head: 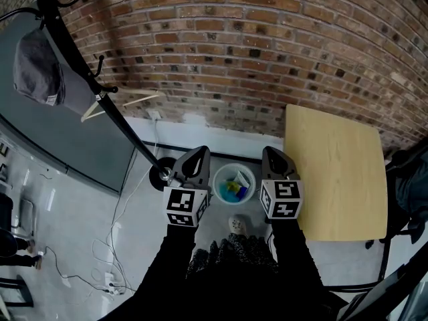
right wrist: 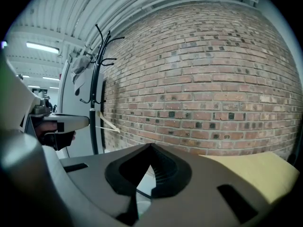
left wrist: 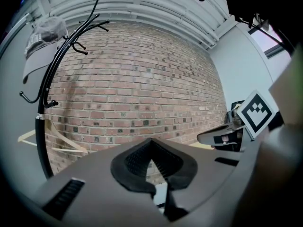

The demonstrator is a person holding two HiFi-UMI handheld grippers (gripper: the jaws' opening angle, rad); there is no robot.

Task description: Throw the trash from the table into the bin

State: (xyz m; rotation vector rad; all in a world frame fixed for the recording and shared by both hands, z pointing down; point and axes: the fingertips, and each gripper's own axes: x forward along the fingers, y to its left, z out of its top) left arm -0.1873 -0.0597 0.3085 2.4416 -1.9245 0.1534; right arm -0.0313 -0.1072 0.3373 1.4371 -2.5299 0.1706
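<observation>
The trash (head: 234, 188) is a small jumble of bright blue and yellow scraps with a pale piece beside them. It lies at the bottom of the round, light-walled bin (head: 217, 179), which stands on the floor just left of the wooden table (head: 334, 179), on the near side of the brick wall (head: 234, 45). You hold your left gripper (head: 200, 151) and right gripper (head: 271, 151) side by side above the bin, each claw pinched together with nothing between its jaws.
</observation>
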